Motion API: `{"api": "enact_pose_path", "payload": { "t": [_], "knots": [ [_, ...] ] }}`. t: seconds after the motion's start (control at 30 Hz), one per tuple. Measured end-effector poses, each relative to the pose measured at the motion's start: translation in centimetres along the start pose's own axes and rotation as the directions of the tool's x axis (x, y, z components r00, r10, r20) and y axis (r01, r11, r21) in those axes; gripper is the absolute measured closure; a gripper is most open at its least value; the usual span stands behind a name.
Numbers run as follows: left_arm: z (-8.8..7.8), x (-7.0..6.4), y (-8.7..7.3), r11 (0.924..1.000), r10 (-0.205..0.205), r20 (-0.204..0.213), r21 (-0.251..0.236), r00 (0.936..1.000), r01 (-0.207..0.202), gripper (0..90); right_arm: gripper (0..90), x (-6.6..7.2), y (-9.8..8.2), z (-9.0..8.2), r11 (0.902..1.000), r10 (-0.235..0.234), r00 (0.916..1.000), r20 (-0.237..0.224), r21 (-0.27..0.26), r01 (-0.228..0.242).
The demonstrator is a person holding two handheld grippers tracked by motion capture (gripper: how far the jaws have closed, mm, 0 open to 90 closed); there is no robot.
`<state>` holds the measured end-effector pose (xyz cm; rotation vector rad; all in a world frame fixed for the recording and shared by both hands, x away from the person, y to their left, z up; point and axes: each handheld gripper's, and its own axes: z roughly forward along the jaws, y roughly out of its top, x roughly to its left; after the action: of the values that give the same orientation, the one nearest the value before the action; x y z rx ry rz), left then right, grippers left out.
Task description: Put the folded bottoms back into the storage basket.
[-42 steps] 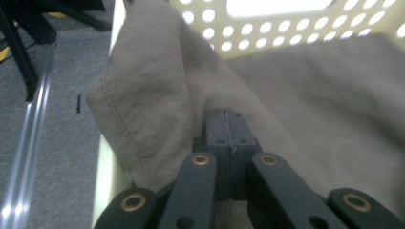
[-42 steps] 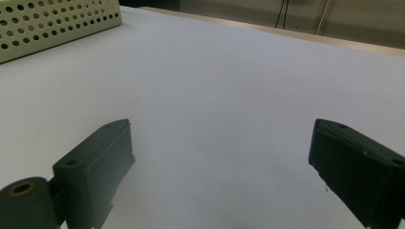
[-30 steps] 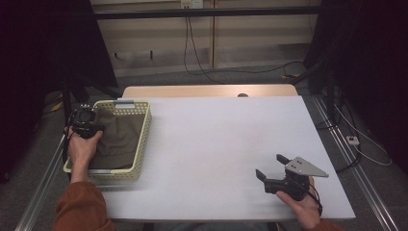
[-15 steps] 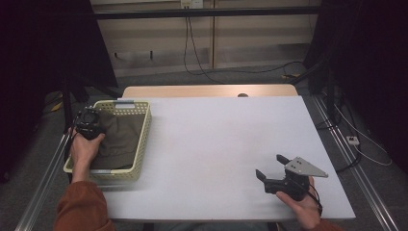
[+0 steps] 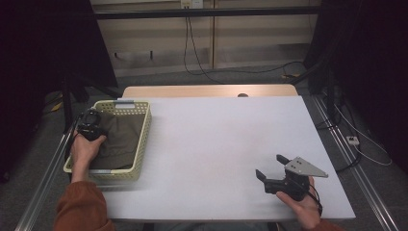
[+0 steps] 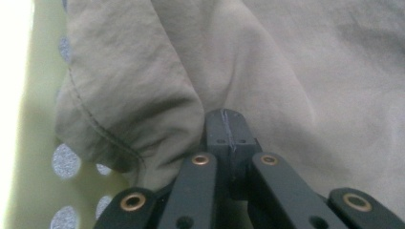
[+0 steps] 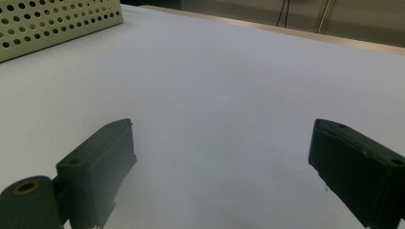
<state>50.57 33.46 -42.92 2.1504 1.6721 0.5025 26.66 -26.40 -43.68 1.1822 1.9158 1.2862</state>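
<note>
The left gripper (image 5: pixel 91 126) is down in the yellow basket (image 5: pixel 142 144) at the table's near left, jaws pinched on a fold of the olive cloth (image 6: pixel 143 81) — the grab looks made. Next, lift it clear; the right gripper (image 5: pixel 270 169) waits agape, near right.

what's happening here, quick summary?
A person works two handheld grippers at a white table. The left gripper is down in the yellow basket, jaws shut on a fold of the olive cloth. The right gripper rests open on the near right of the table, holding nothing.
</note>
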Motion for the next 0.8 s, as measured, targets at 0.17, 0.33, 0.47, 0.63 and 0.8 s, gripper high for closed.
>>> {"api": "enact_pose_path", "payload": {
  "t": [0.17,0.33,0.47,0.63,0.8],
  "knots": [
    [-0.4,0.4,0.1,0.9994,-0.033,0.041,-0.009,0.9986,0.034,85.8,8.6,0.0,0.0,-0.1,1.0,0.0,1.0,-0.002,-0.001,0.0],
    [-0.9,0.3,0.2,0.9986,-0.033,0.061,-0.04,0.9976,0.035,80.2,8.6,0.0,0.0,-0.1,1.0,0.0,1.0,0.0,-0.001,0.0],
    [-1.7,0.5,0.3,0.9947,-0.039,0.094,-0.092,0.9948,0.047,72.1,8.4,0.0,0.0,-0.1,1.0,-0.001,1.0,0.001,-0.001,0.001],
    [-2.6,0.7,0.4,0.988,-0.037,0.125,-0.144,0.9915,0.055,62.4,8.4,0.0,0.0,-0.1,1.0,-0.002,1.0,0.001,-0.001,0.002],
    [-3.3,0.9,0.4,0.9832,-0.022,0.145,-0.176,0.9893,0.048,48.7,8.5,0.0,0.0,-0.1,1.0,-0.001,1.0,0.002,0.0,0.001]
  ]
}}
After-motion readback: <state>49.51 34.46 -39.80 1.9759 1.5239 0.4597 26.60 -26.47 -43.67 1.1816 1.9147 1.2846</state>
